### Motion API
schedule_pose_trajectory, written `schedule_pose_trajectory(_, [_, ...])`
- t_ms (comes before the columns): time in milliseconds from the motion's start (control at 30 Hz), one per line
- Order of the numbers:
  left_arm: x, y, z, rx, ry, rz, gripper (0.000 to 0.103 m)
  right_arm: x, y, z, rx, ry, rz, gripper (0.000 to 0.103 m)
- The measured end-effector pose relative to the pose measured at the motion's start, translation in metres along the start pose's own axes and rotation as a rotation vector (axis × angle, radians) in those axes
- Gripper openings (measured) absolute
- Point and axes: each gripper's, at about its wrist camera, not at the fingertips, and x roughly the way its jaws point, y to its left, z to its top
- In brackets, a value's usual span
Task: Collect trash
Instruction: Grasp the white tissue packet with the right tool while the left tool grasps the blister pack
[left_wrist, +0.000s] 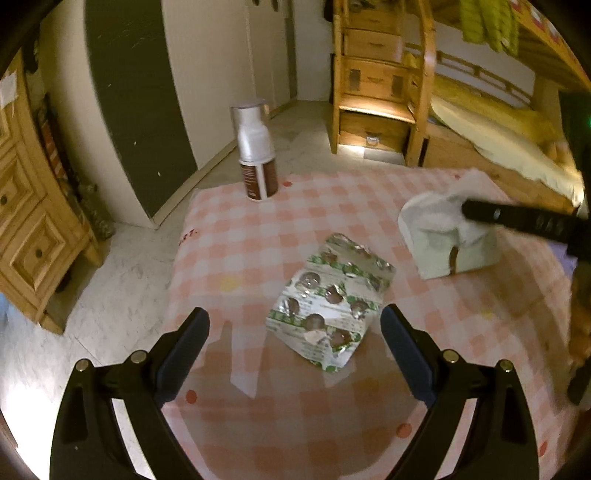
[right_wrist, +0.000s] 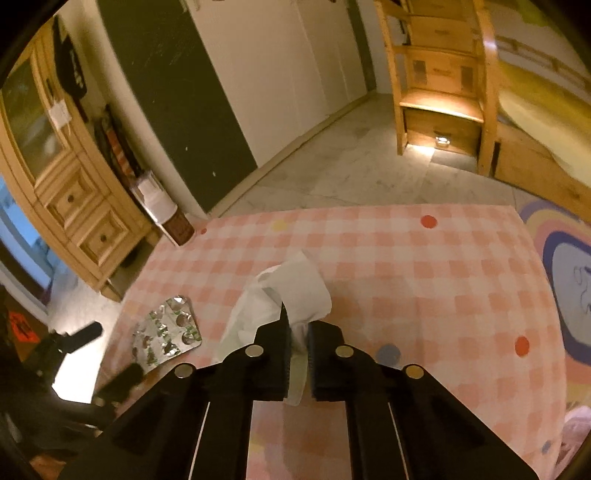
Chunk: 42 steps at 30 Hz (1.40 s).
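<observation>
A crumpled white tissue (right_wrist: 284, 295) lies on the pink checked tablecloth (right_wrist: 424, 280), and my right gripper (right_wrist: 300, 328) is shut on it, the paper pinched between the pads. From the left wrist view the same tissue (left_wrist: 439, 236) sits at the right with the right gripper's black finger (left_wrist: 517, 218) on it. A used silver blister pack (left_wrist: 328, 299) lies in front of my left gripper (left_wrist: 295, 328), which is open and hovers just short of it. The blister pack (right_wrist: 166, 336) also shows left of the tissue.
A white and brown bottle (left_wrist: 256, 155) stands at the cloth's far left corner. Beyond the table are a marble floor (left_wrist: 122, 280), a wooden cabinet (left_wrist: 26, 206) at left, wooden bunk stairs (left_wrist: 373, 96) and a bed at the back right. A colourful rug (right_wrist: 565, 280) lies to the right.
</observation>
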Motion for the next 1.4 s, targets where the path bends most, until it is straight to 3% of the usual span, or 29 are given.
schedule_pose_trajectory(300, [0.023,0.005,0.009,-0.036,0.077,-0.103,0.091,-0.011,-0.007,0.002,0.031,-0.015,-0.033,0.007])
schedule_pose_trajectory(400, [0.024,0.004,0.011,-0.027,0.061,-0.155,0.091,-0.017,-0.011,0.0,0.041,-0.023,-0.041,0.007])
schedule_pose_trajectory(700, [0.006,-0.027,-0.004,0.104,0.081,-0.241,0.079,-0.042,-0.02,-0.013,0.05,-0.046,-0.066,0.007])
schedule_pose_trajectory(967, [0.004,-0.028,0.0,0.066,0.073,-0.12,0.08,-0.05,-0.025,-0.017,0.054,-0.052,-0.068,0.007])
schedule_pose_trajectory(1067, [0.01,-0.028,0.003,0.068,0.082,-0.11,0.079,-0.05,-0.025,-0.017,0.055,-0.054,-0.068,0.007])
schedule_pose_trajectory(1133, [0.011,-0.032,0.003,0.088,0.087,-0.106,0.072,-0.05,-0.024,-0.018,0.058,-0.055,-0.066,0.007])
schedule_pose_trajectory(1200, [0.011,-0.034,0.005,0.096,0.078,-0.109,0.056,-0.052,-0.024,-0.019,0.059,-0.056,-0.061,0.007])
schedule_pose_trajectory(1300, [0.001,-0.038,0.007,0.084,0.041,-0.074,0.056,-0.057,-0.023,-0.019,0.051,-0.059,-0.057,0.007])
schedule_pose_trajectory(1400, [-0.023,-0.04,0.012,0.024,-0.018,-0.107,0.056,-0.071,-0.021,-0.023,0.042,-0.076,-0.056,0.007])
